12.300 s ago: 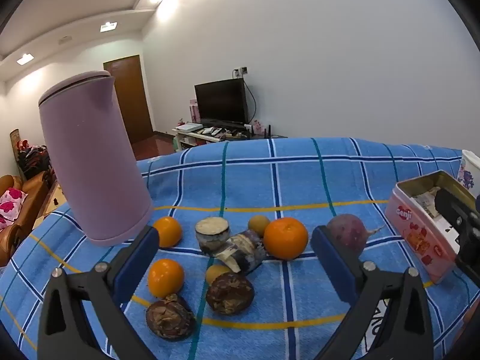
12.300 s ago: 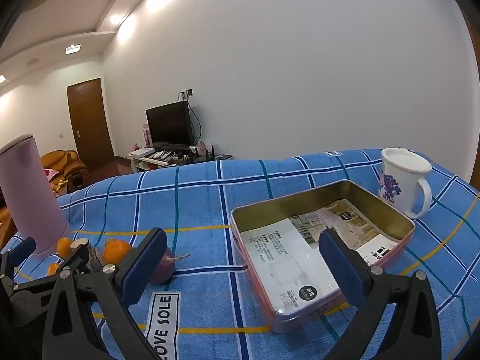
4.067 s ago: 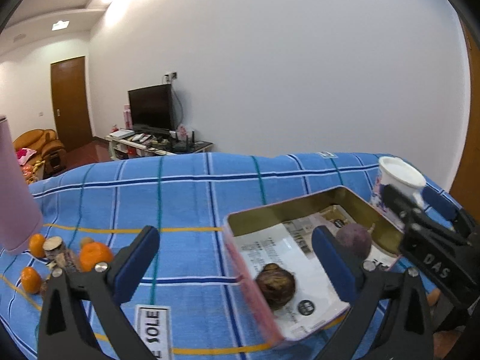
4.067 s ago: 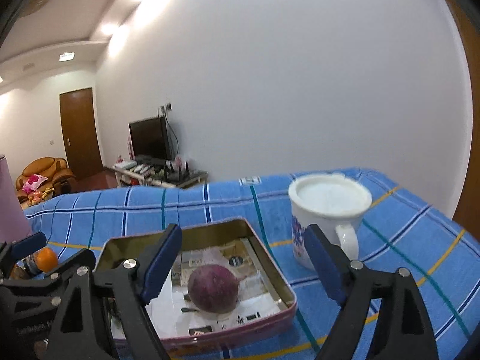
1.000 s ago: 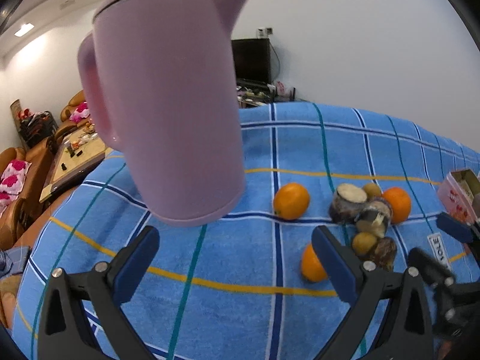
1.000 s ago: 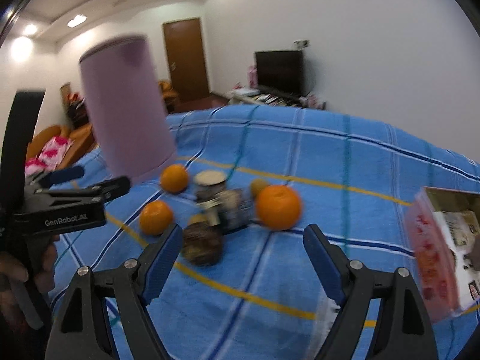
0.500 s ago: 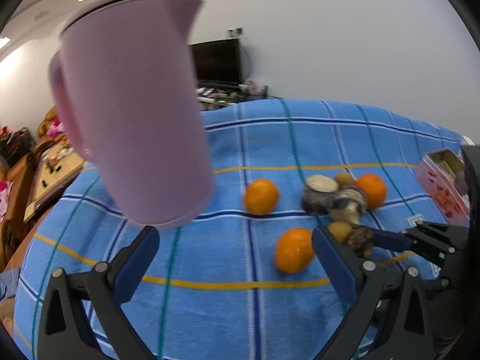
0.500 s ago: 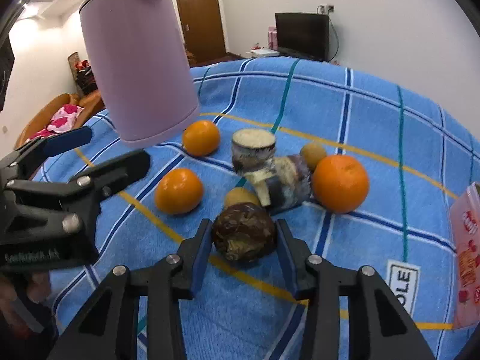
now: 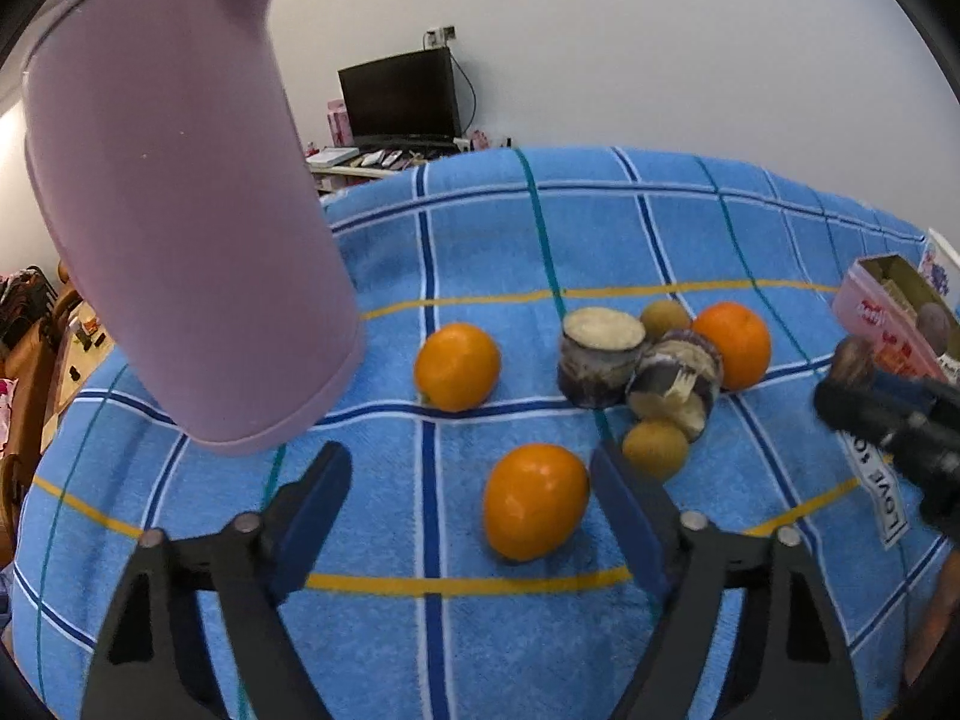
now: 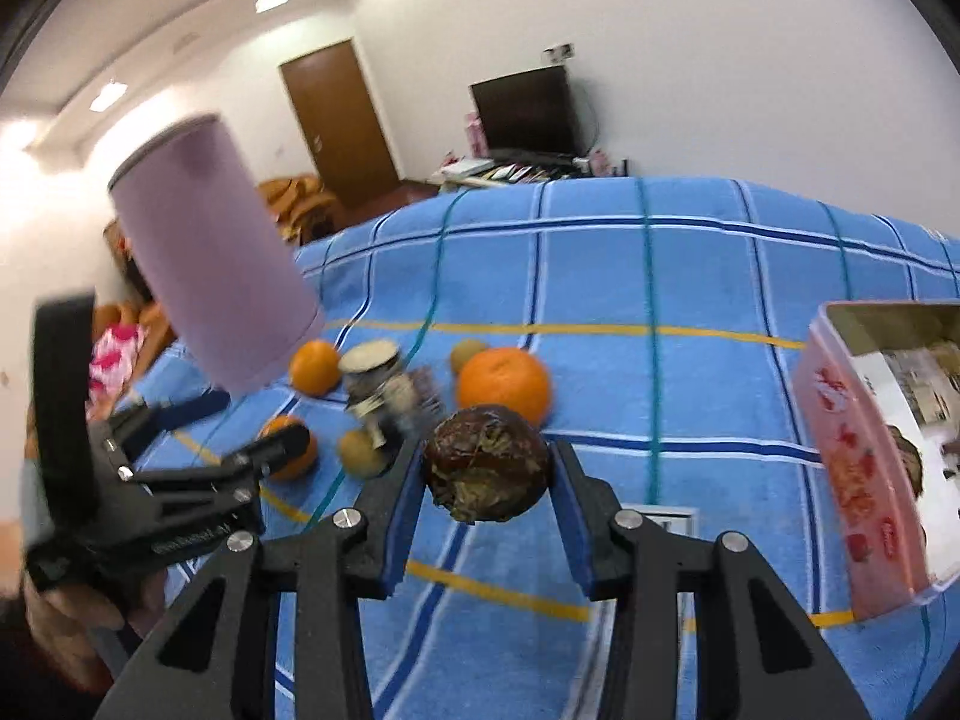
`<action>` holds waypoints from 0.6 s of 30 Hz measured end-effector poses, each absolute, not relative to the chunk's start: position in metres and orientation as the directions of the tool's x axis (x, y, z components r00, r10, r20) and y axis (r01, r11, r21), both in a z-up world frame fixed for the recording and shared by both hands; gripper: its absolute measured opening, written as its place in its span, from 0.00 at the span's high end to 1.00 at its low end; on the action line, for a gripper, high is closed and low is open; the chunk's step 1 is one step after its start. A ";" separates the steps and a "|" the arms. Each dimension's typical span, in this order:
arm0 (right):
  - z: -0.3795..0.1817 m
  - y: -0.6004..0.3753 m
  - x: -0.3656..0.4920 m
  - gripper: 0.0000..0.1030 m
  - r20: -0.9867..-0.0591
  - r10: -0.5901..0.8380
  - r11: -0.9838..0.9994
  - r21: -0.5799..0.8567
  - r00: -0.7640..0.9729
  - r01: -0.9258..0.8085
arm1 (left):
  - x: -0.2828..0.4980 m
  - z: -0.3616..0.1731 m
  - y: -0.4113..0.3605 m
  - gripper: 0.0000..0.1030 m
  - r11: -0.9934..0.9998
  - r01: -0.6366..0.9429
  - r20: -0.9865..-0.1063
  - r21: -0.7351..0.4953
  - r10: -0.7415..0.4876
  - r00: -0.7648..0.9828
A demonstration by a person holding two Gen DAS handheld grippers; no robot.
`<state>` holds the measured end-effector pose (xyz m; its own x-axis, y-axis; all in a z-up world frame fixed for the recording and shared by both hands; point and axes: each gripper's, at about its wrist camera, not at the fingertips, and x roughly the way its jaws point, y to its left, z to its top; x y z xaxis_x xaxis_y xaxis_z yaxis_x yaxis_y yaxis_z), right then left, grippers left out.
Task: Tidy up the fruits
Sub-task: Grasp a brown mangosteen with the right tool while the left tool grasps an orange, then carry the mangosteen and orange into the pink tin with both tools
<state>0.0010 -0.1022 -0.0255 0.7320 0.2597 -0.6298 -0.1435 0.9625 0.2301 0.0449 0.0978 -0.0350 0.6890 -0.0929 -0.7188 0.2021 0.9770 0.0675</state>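
Note:
My right gripper is shut on a wrinkled dark brown fruit and holds it above the blue checked cloth; it also shows at the right in the left wrist view. My left gripper is open, with an orange lying between its fingers, close to the right one. On the cloth lie two more oranges, two small brownish-yellow fruits and two cut taro pieces. The pink tin at the right holds brown fruit.
A tall lilac kettle stands on the cloth at the left, close to the oranges. A white mug stands behind the tin. The cloth stretches away behind the fruits.
My right gripper has lifted the brown fruit off the cloth and carried it right, toward the tin. My left gripper has moved in around the near orange.

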 end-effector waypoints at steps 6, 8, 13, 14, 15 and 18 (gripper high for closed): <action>-0.029 -0.097 0.002 0.58 -0.641 0.251 0.966 0.216 0.725 -0.143 | 0.052 -0.048 0.085 0.51 0.966 0.238 -0.767 0.100 -0.078 0.637; -0.030 -0.094 0.001 0.58 -0.645 0.246 0.968 0.202 0.724 -0.148 | 0.053 -0.047 0.090 0.63 0.968 0.246 -0.770 0.054 -0.117 0.628; -0.025 -0.090 -0.004 0.58 -0.620 0.212 0.977 0.150 0.756 -0.151 | 0.052 -0.043 0.106 0.64 0.979 0.201 -0.753 -0.008 -0.138 0.643; -0.023 -0.090 -0.006 0.58 -0.608 0.199 0.980 0.133 0.769 -0.148 | 0.049 -0.041 0.109 0.64 0.982 0.189 -0.738 -0.016 -0.139 0.661; -0.021 -0.091 -0.006 0.58 -0.597 0.187 0.982 0.121 0.780 -0.143 | 0.047 -0.038 0.113 0.64 0.984 0.176 -0.719 -0.023 -0.139 0.681; -0.016 -0.094 -0.009 0.58 -0.556 0.166 0.986 0.107 0.814 -0.129 | 0.034 -0.024 0.120 0.64 0.992 0.125 -0.636 -0.029 -0.115 0.763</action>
